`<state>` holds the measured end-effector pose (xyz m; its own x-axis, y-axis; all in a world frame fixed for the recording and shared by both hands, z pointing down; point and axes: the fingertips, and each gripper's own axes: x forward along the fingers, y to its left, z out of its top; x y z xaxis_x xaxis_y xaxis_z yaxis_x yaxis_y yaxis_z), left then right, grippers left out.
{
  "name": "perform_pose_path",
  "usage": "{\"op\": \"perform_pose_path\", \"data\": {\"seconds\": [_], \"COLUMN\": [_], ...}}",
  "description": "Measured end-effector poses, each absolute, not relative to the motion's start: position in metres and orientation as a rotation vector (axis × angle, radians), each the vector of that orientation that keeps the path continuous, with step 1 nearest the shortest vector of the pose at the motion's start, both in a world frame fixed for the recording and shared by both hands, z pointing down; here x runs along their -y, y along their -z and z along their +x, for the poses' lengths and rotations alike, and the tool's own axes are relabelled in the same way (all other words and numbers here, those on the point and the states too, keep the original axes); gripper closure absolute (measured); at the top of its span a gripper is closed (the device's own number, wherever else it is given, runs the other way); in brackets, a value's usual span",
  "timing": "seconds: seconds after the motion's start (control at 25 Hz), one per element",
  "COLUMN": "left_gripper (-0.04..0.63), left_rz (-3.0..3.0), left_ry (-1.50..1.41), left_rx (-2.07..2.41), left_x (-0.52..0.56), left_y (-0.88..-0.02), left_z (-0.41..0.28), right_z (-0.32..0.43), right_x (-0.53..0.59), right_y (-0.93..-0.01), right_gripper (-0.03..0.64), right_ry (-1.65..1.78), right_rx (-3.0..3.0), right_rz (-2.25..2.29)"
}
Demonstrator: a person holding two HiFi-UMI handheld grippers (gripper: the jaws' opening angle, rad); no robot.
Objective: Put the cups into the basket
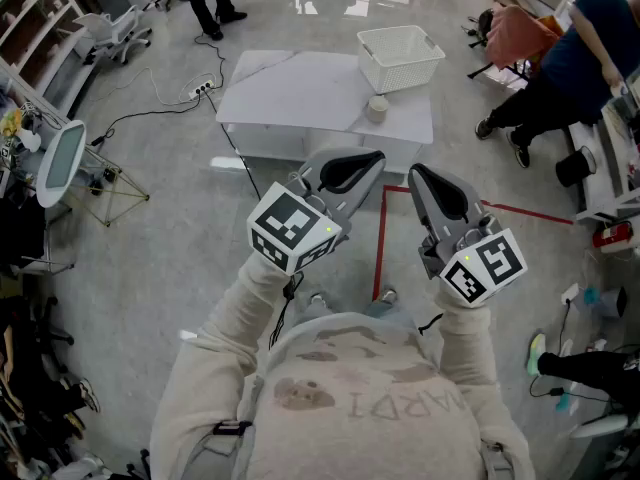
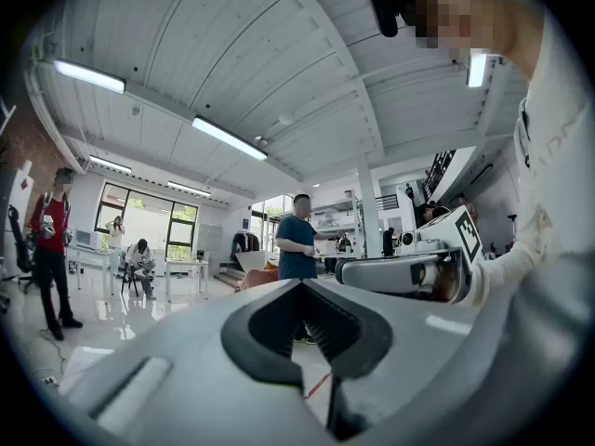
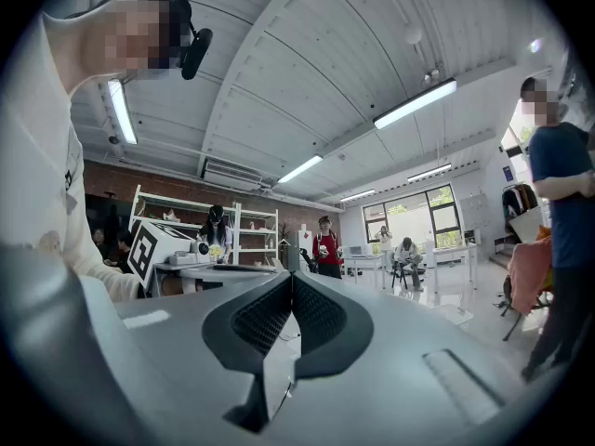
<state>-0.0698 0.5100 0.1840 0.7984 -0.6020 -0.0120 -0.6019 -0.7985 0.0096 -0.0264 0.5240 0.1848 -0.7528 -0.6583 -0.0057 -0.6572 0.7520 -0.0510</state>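
Observation:
A single pale cup stands on the white table, just in front of the white mesh basket at the table's far right corner. Both grippers are held up close to the person's chest, well short of the table and pointing towards it. The left gripper has its jaws together with nothing between them, and its tips meet in its own view. The right gripper is likewise shut and empty. Cup and basket do not show in either gripper view.
A red tape line runs on the grey floor between me and the table. A power strip and cable lie left of the table. A seated person is at the right; shelves and gear crowd the left edge.

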Motion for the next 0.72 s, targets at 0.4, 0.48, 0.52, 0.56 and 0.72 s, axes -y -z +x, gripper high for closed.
{"op": "perform_pose_path", "data": {"seconds": [0.4, 0.48, 0.52, 0.56, 0.72], "left_gripper": [0.595, 0.595, 0.595, 0.595, 0.595], "left_rz": [2.971, 2.970, 2.972, 2.974, 2.971], "left_ry": [-0.014, -0.024, -0.028, -0.029, -0.008], "left_rx": [0.992, 0.993, 0.994, 0.996, 0.998], "left_x": [-0.517, -0.517, -0.516, -0.516, -0.505], "left_y": [-0.192, -0.194, -0.194, -0.195, -0.197], "left_z": [-0.085, -0.090, -0.093, -0.095, -0.101], "right_z": [-0.047, -0.052, -0.053, -0.053, -0.045], "right_x": [-0.528, -0.529, -0.529, -0.528, -0.521], "right_y": [-0.190, -0.191, -0.192, -0.192, -0.198], "right_gripper": [0.589, 0.588, 0.587, 0.584, 0.553], "right_ry": [0.077, 0.079, 0.083, 0.089, 0.138], "right_rx": [-2.926, -2.925, -2.916, -2.902, -2.873], "right_rz": [-1.073, -1.078, -1.091, -1.111, -1.170]}}
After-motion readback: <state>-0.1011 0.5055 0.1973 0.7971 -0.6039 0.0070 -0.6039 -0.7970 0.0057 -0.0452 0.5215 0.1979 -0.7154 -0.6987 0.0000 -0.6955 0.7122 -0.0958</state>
